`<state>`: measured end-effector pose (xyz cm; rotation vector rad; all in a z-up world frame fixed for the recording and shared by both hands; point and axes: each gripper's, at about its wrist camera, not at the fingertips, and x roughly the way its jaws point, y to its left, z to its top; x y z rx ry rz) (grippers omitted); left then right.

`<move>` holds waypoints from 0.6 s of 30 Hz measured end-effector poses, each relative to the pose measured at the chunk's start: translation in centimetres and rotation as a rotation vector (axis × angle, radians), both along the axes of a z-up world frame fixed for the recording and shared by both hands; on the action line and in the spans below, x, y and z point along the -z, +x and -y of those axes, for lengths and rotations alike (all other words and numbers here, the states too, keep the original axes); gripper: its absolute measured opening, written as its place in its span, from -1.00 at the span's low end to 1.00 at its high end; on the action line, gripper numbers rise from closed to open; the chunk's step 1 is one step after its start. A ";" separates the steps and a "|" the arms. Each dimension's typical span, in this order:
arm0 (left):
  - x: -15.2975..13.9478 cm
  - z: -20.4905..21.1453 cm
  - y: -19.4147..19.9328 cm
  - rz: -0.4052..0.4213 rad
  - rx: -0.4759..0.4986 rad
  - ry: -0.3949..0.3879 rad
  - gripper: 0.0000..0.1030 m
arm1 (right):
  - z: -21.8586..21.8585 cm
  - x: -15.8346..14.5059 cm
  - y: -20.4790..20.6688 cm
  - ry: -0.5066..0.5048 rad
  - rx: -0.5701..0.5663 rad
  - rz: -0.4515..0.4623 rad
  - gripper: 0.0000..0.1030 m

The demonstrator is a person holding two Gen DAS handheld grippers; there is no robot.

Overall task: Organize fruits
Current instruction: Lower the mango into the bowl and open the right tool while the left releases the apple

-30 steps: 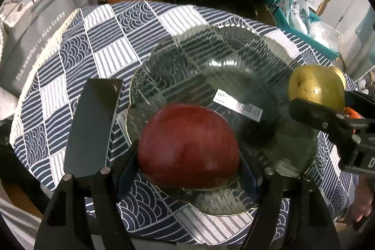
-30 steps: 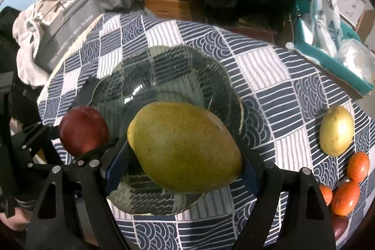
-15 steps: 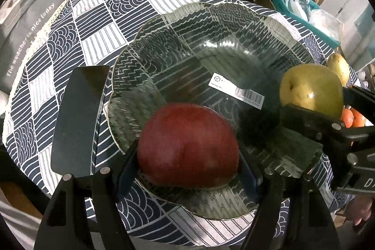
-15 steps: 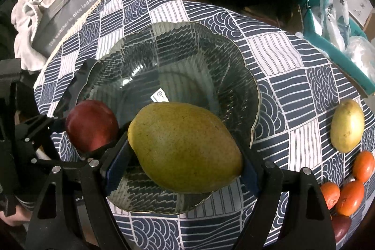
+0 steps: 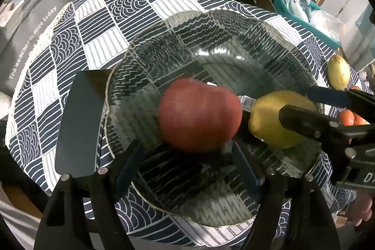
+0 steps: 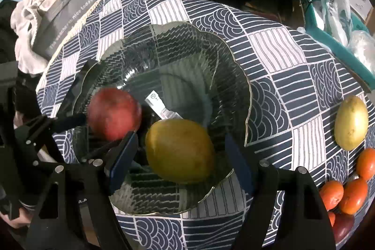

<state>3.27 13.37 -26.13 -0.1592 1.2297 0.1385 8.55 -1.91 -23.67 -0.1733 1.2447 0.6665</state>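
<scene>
- One glass bowl (image 6: 236,76) is seen on a round table under one navy-and-white patterned cloth (image 6: 276,43); one barcode sticker (image 6: 161,107) shows at the bowl's bottom.
- One red apple (image 5: 199,114) is seen inside the bowl, blurred, just beyond the tips of the left gripper (image 5: 185,161); its jaws are opening, and the blue pads are clear of the apple.
- One green-yellow mango (image 6: 180,151) is seen in the bowl between the fingers of the right gripper (image 6: 180,158); a gap shows on each side of it, though the jaws are closing, and nothing is gripped.
- Apple and mango lie close together; whether they touch cannot be told.
- Outside the bowl, one yellow fruit (image 6: 351,123) lies on the cloth, well apart from the rim.
- Near it, at least four orange-red fruits (image 6: 351,193) are counted in a cluster, with one dark purple fruit (image 6: 342,226) at the edge.
- One dark flat rectangle (image 5: 82,121) lies beside the bowl's rim.
- One grey bag (image 6: 68,20) with printed words lies beyond the table.
</scene>
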 end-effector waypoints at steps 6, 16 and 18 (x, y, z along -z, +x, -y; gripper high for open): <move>-1.4 0.4 -0.2 0.023 0.007 0.000 0.55 | 1.1 -2.0 0.1 0.064 0.036 0.040 0.52; -5.1 2.7 -0.6 0.106 0.049 -0.002 0.56 | 4.3 -7.0 -0.4 0.065 0.130 0.189 0.53; -6.1 3.4 -0.7 0.127 0.061 -0.007 0.56 | 5.1 -7.9 -0.6 0.060 0.150 0.217 0.53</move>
